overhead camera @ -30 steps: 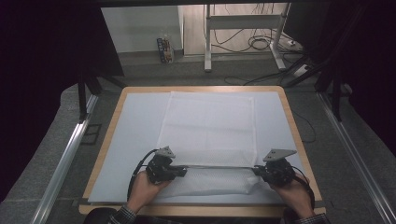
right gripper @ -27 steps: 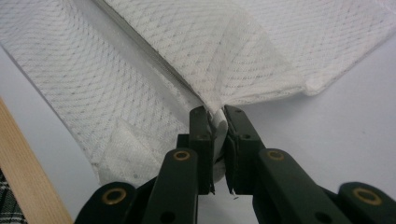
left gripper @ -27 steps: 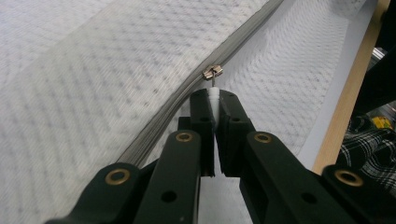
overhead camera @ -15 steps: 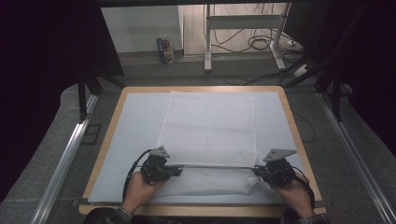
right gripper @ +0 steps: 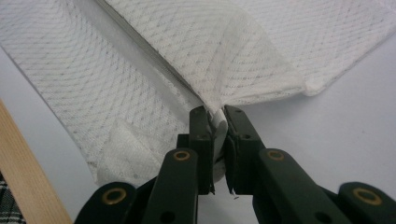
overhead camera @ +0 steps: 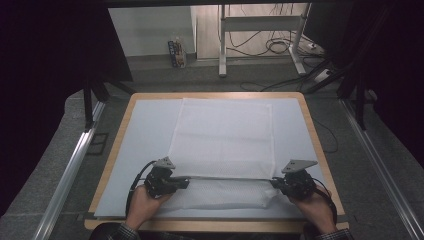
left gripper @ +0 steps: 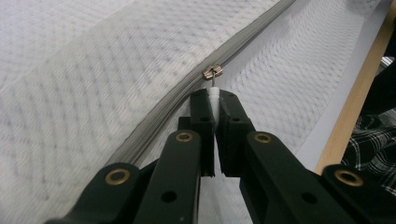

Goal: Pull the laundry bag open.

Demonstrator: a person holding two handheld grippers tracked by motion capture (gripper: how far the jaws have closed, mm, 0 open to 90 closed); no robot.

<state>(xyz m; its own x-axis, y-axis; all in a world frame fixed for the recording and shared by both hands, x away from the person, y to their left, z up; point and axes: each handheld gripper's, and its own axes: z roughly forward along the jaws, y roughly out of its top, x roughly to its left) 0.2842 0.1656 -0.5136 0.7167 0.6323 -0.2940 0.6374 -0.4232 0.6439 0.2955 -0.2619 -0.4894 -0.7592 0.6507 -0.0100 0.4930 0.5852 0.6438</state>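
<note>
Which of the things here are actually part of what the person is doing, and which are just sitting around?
Part of the job:
- white mesh bag
- its zipper pull, pinched by the left gripper
- right gripper, clamped on the bag's corner

Just lying about:
- small carton on the floor
- cables
- metal stand

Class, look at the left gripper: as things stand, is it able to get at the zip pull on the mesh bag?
Probably yes: the left gripper is already shut on the white pull tab hanging from the zip slider of the mesh bag, with nothing in the way.
</note>
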